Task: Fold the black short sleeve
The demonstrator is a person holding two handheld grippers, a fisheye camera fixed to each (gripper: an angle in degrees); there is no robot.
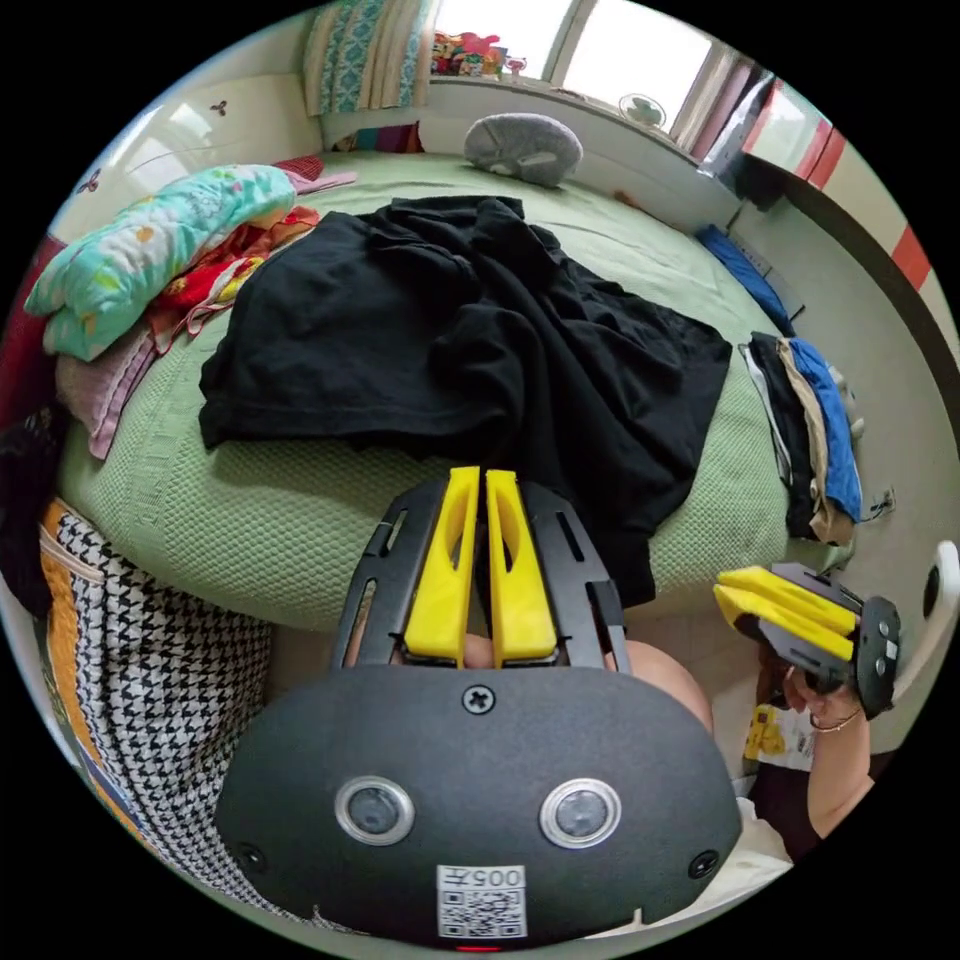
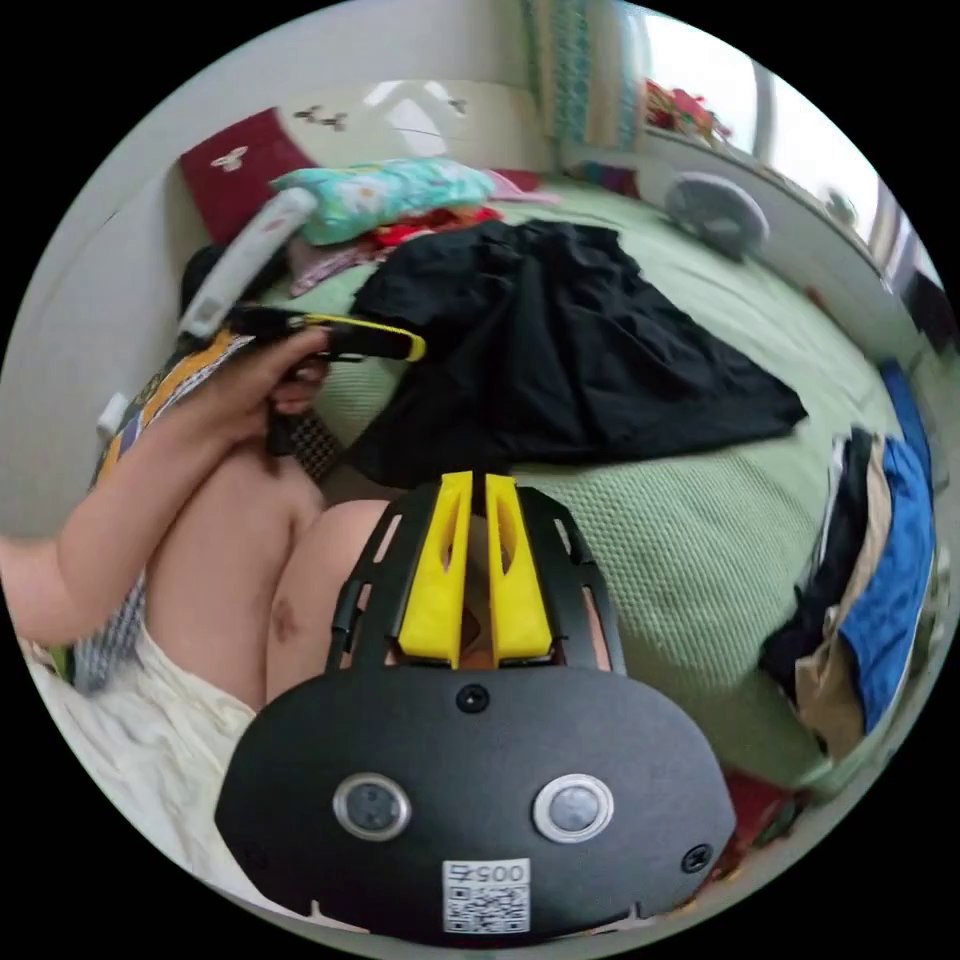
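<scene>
The black short sleeve (image 1: 450, 340) lies crumpled and spread out on the green bed (image 1: 250, 510), one edge hanging over the near side. My left gripper (image 1: 480, 480) hovers in front of that near edge with its yellow jaws shut and nothing between them. Held in a hand at the lower right, my right gripper (image 1: 724, 592) is off the bed with its jaws together. In the right gripper view the black shirt (image 2: 580, 350) lies ahead, the right gripper (image 2: 478, 485) is shut and empty, and the left gripper (image 2: 418, 348) points at the shirt's left edge.
Colourful bedding (image 1: 150, 250) is piled at the bed's left side. A stack of folded clothes (image 1: 815, 430) sits on its right edge. A grey round cushion (image 1: 522, 147) lies at the far side under the window. The person's bare knees (image 2: 250, 540) are below the bed edge.
</scene>
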